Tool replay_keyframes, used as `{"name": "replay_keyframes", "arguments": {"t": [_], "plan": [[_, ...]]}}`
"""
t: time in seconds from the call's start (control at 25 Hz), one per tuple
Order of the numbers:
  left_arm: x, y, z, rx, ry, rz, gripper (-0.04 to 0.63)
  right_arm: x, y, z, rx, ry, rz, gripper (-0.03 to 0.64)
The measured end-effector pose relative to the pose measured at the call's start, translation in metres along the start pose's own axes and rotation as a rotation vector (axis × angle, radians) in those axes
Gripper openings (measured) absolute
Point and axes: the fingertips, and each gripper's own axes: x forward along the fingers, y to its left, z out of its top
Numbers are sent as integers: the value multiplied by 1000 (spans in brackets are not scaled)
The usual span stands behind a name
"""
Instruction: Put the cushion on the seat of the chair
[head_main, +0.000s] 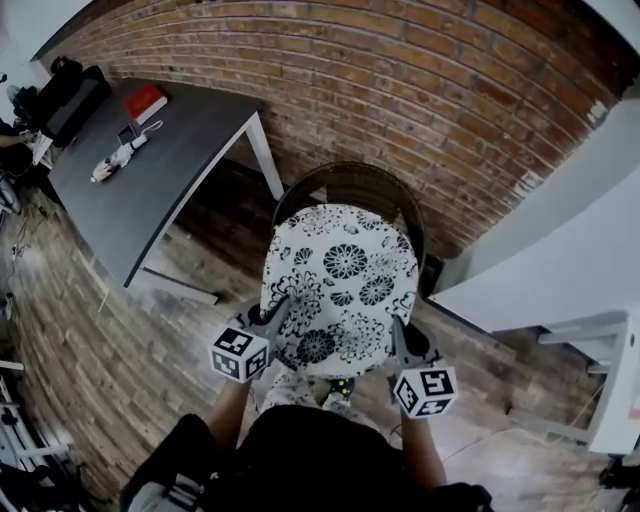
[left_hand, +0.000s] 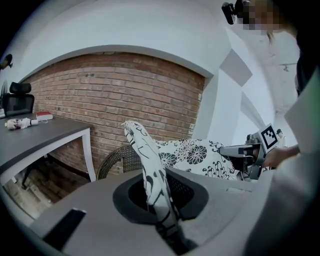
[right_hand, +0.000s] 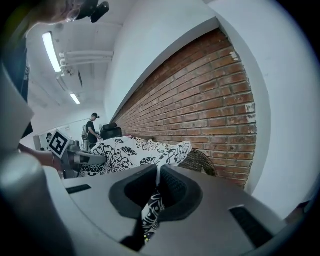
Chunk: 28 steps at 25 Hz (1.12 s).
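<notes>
**Operator:** Two grips, both closed. Nearest me, the left gripper (head_main: 272, 318) has its jaws pinched on the near-left edge of the cushion (head_main: 340, 285). The right gripper (head_main: 402, 338) is clamped the same way on the near-right edge.

**Desk:** What do the gripper views give you?

**Operator:** In the left gripper view, a fold of the flowered cloth runs straight up out of the closed jaws. In the right gripper view, a corner of it is squeezed between them, and the rest spreads off to the left.

**Desk:** And where is the cushion?

**Operator:** I see it spread out between the two grippers, over the wicker chair (head_main: 350, 185). It hides the seat from my head view, so only the curved backrest shows past its far edge. I can't tell whether it touches the seat.

**Desk:** Beyond that?

**Operator:** There's a dark table (head_main: 150, 170) to the left of the chair, with a red object (head_main: 146, 101) toward its far end. The brick wall (head_main: 420, 90) stands behind everything.
</notes>
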Motion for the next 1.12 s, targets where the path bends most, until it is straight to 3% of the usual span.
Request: {"name": "replay_keyframes", "arguments": {"t": [0.52, 1.12], "plan": [[72, 54, -15, -6, 95, -79, 9, 58, -22, -10, 23, 57, -87, 8], [127, 103, -58, -50, 165, -86, 11, 107, -35, -44, 47, 120, -145, 8]]}}
